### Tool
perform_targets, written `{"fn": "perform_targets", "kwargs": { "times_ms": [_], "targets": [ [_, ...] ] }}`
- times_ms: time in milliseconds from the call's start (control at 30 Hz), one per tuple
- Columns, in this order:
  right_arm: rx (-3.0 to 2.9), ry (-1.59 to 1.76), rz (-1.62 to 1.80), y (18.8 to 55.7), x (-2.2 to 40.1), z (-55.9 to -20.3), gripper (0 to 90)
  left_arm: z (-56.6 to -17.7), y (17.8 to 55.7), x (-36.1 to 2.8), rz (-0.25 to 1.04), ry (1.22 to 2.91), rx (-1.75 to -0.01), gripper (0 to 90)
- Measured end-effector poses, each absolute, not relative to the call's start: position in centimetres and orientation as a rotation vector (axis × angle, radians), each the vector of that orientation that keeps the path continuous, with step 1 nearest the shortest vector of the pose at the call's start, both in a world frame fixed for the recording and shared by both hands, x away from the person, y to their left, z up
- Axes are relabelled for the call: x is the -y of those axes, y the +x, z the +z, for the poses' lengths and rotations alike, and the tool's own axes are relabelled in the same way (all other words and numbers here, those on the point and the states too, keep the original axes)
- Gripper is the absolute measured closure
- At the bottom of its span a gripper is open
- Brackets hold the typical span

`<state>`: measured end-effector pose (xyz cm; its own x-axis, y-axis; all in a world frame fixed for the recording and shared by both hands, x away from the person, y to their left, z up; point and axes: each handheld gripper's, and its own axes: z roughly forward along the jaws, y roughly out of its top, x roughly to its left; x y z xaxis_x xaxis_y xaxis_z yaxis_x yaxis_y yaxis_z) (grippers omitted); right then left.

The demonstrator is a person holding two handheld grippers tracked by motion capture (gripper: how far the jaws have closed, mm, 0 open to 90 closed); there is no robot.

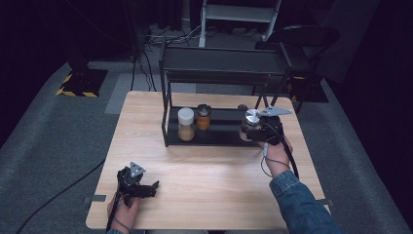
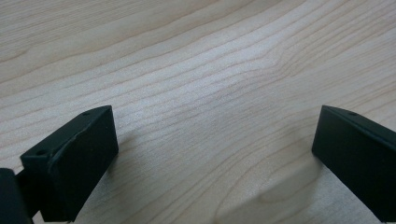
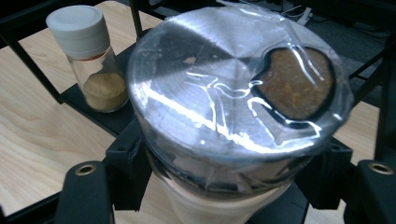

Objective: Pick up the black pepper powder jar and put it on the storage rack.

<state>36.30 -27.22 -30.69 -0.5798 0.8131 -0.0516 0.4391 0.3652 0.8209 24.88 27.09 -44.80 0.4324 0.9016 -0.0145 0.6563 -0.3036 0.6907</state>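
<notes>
At the lower left, our left tongs (image 1: 155, 185) rest spread wide on the desk (image 1: 214, 170). Right of the middle, our right tongs (image 1: 253, 130) pinch a silver-lidded spice jar (image 1: 251, 122) at the black rack's (image 1: 214, 68) bottom shelf, beside two more jars (image 1: 194, 123).

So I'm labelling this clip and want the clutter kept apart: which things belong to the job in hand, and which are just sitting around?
In the job:
- silver-lidded jar, clamped in the right gripper
- black rack, at whose lower shelf the jar is held

Just there:
- white-capped jar on the lower shelf
- dark-capped jar beside it
- left gripper, open, low over the table
</notes>
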Motion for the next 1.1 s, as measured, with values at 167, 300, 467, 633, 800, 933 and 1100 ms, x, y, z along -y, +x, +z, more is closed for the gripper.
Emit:
{"fn": "perform_targets", "kwargs": {
  "times_ms": [167,300,467,633,800,933,1100],
  "targets": [
    [-2.186,1.102,1.091,38.5,26.0,-31.1,30.4,-44.8,24.9,-27.1,0.506,2.062,-1.307,0.2],
    [-2.193,1.108,1.078,40.0,25.2,-31.4,30.4,-44.8,24.9,-27.1,0.506,2.062,-1.307,0.2],
    [-2.194,1.124,1.075,41.4,24.6,-32.2,30.4,-44.8,24.9,-27.1,0.505,2.064,-1.303,0.2],
    [-2.195,1.128,1.059,42.7,24.3,-33.3,30.3,-44.8,24.9,-27.1,0.505,2.064,-1.304,0.2],
    [-2.197,1.156,1.037,44.0,24.1,-34.4,30.3,-44.7,25.0,-27.2,0.501,2.075,-1.289,0.2],
    [-2.208,1.178,1.007,45.2,23.7,-35.5,30.4,-44.8,24.9,-27.2,0.496,2.077,-1.281,0.2],
    [-2.206,1.211,1.014,46.3,23.5,-37.0,30.4,-44.8,24.9,-27.2,0.497,2.076,-1.281,0.2]
  ]
}}
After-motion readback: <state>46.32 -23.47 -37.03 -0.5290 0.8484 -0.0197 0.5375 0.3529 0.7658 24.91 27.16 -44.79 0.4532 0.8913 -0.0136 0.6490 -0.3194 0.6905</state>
